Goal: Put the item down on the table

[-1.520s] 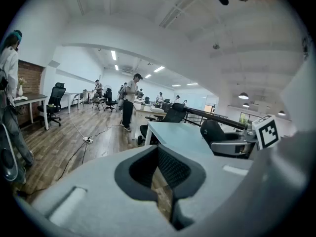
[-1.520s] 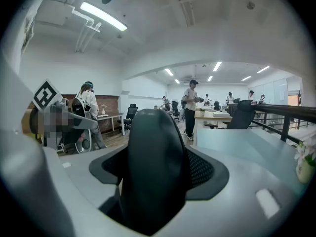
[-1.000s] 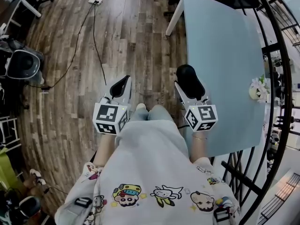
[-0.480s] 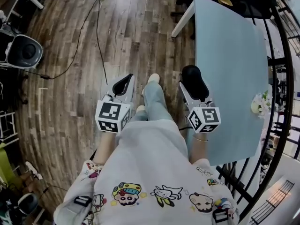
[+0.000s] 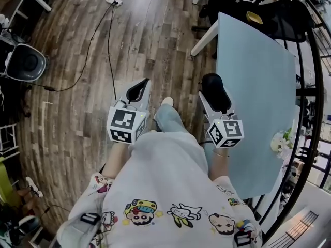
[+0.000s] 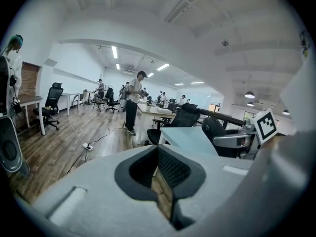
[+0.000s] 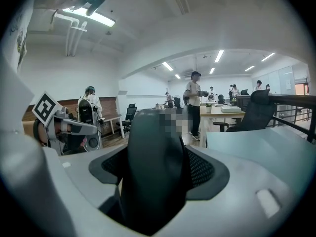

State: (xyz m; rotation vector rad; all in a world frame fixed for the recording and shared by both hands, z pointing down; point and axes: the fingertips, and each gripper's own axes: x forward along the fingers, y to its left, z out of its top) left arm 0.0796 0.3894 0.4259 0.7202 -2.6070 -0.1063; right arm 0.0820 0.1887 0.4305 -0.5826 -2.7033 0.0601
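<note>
My right gripper is shut on a black rounded item, held above the wooden floor just off the left edge of the light blue table. In the right gripper view the black item fills the space between the jaws, and both pads press its sides. My left gripper hangs over the floor to the left of the person's legs. Its jaws are shut, with nothing between them.
A small flower pot stands at the table's right edge, by a black railing. A black chair is at the table's far end. A cable and power strip lie on the floor, and a grey round appliance sits at far left.
The person has stepped forward, one foot now ahead, and the table has shifted in view. Both grippers keep their pose, and the right still holds the black item.
</note>
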